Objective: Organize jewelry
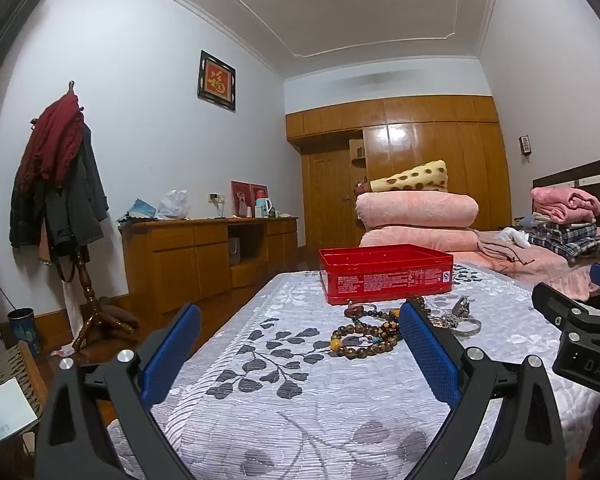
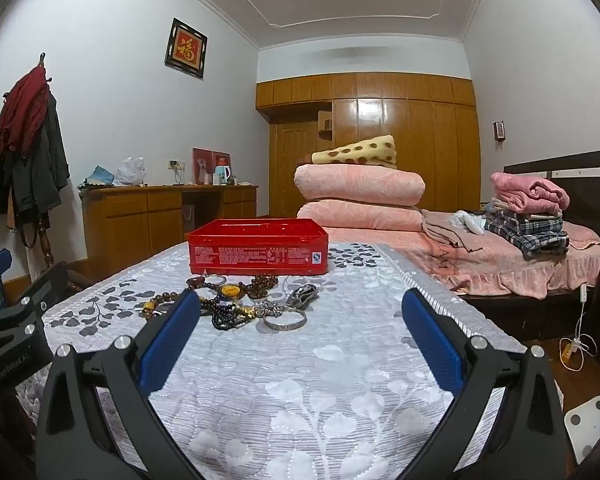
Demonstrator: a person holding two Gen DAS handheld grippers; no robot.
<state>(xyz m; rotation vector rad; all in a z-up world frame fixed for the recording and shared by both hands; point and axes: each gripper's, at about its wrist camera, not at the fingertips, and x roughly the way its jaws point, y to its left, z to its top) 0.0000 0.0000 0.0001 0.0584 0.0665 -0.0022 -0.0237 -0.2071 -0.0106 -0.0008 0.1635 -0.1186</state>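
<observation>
Both grippers hover low over the surface (image 2: 340, 400), which is covered with a grey leaf-patterned cloth. Left gripper (image 1: 300, 344): jaws spread wide, nothing between them. Right gripper (image 2: 300, 336): jaws equally wide, empty. The jewelry pile (image 2: 244, 300) of bead bracelets, a silver bangle (image 2: 285, 321) and what may be a brooch lies just in front of the open red tin (image 2: 258, 247), near but apparently not touching it.

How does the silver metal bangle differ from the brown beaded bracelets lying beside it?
The silver metal bangle is one smooth, rigid, shiny ring; the brown beaded bracelets are strings of round beads, darker and heaped together. Both lie on the grey leaf-patterned quilt before the red rectangular tin.
</observation>
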